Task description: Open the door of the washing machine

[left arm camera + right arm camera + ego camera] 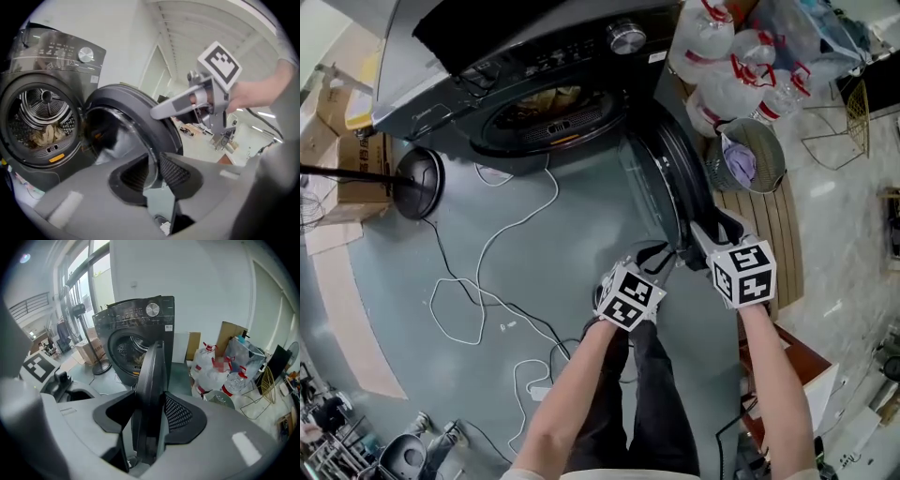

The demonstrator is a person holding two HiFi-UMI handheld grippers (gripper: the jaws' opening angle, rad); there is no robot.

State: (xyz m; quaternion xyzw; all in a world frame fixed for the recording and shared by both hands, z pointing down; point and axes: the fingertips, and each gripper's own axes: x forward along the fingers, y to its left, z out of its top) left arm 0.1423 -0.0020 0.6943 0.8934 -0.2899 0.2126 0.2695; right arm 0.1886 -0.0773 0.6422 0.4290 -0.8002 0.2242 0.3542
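Note:
The dark grey washing machine [534, 56] stands at the top of the head view, and its round door [661, 178] is swung out wide toward me. Laundry [44, 136] lies inside the drum. My right gripper [698, 234] is shut on the door's outer rim [152, 376], which stands edge-on between its pads [180, 413]. Just to its left, my left gripper [661, 258] holds the same free edge. The thin inner rim of the door [131, 112] runs between that gripper's [153, 171] pads. The right gripper's finger [176, 104] lies on top of the rim.
Large water bottles [722, 56] and a wire basket [748, 155] holding cloth stand right of the door. A wooden board [769, 234] lies under my right arm. A white cable [487, 281] loops over the grey floor, and a fan base [420, 183] sits left of the machine.

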